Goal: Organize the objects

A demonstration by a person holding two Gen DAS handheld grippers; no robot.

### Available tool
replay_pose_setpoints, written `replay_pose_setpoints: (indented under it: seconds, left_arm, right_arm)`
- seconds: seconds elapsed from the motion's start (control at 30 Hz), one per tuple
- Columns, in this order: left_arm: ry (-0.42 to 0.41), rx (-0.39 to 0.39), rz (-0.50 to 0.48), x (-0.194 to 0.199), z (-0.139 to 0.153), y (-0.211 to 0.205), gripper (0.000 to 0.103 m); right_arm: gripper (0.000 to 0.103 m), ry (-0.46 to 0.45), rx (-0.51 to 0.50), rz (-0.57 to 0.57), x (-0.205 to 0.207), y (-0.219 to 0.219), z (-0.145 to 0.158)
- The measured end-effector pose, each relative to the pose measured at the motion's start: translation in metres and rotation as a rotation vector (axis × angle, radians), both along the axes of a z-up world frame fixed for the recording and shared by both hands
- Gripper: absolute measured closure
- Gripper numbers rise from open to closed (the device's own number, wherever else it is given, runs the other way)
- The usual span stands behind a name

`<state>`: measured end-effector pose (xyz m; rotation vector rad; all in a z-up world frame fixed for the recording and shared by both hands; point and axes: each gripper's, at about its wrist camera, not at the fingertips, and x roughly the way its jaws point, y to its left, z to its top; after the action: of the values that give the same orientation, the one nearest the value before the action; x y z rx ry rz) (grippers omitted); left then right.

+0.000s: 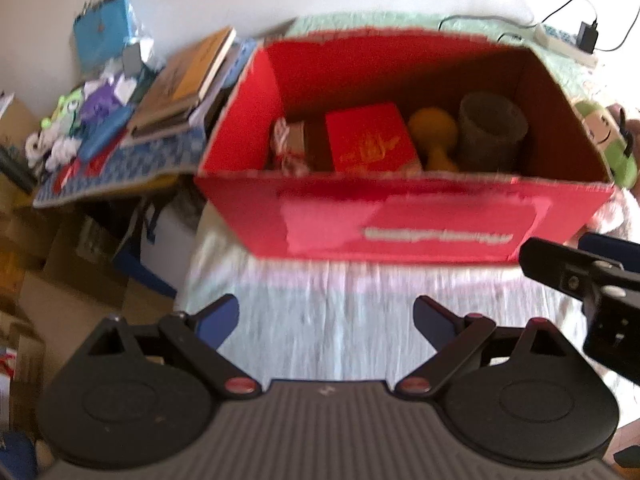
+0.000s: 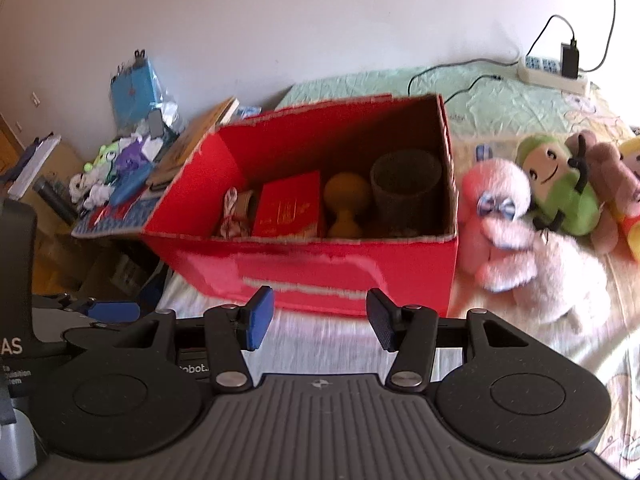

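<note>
From the left wrist view, the left gripper (image 1: pixel 326 322) was seen with its jaws spread wide and nothing between them, short of the red box (image 1: pixel 400 216) on the bed, in which a small red box (image 1: pixel 372 140), a yellow toy (image 1: pixel 434 130) and a dark cup (image 1: pixel 492 128) already lay; the right gripper (image 1: pixel 580 280) was close by at the right edge, so a collision between the two could be risked. From the right wrist view, the right gripper (image 2: pixel 320 320) was likewise held well open and empty before the red box, while the pink plush (image 2: pixel 500 216) and green plush (image 2: pixel 556 184) lay just outside its right wall, where a soft body could be pinched shallowly and slip out.
</note>
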<state>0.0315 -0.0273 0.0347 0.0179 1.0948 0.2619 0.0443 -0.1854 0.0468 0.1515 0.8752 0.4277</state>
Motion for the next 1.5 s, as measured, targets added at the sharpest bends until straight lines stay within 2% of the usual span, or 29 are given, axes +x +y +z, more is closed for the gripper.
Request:
replay_pose_setpoints:
  seconds: [0.23,0.57,1.13,1.27,1.5]
  left_arm:
    - [0.039,-0.012,0.036,-0.006,-0.007,-0.002,0.009]
    - [0.031,-0.009,0.036,-0.001,-0.002,-0.013,0.009]
    - [-0.090,0.077,-0.009,0.015,0.029,-0.046,0.009]
    - [-0.109,0.089,-0.009,0.020,0.035,-0.043,0.009]
    - [-0.133,0.067,-0.039,0.037,0.043,-0.019,0.009]
  right_arm:
    - [0.048,0.039,0.001,0.038,-0.003,-0.001,-0.007]
    - [0.048,0.025,0.008,0.037,-0.002,-0.014,-0.006]
    - [0.048,-0.049,0.036,-0.011,0.009,-0.047,0.010]
    - [0.048,-0.064,0.047,-0.014,0.013,-0.043,0.013]
    - [0.048,-0.079,0.046,-0.064,0.024,-0.026,0.019]
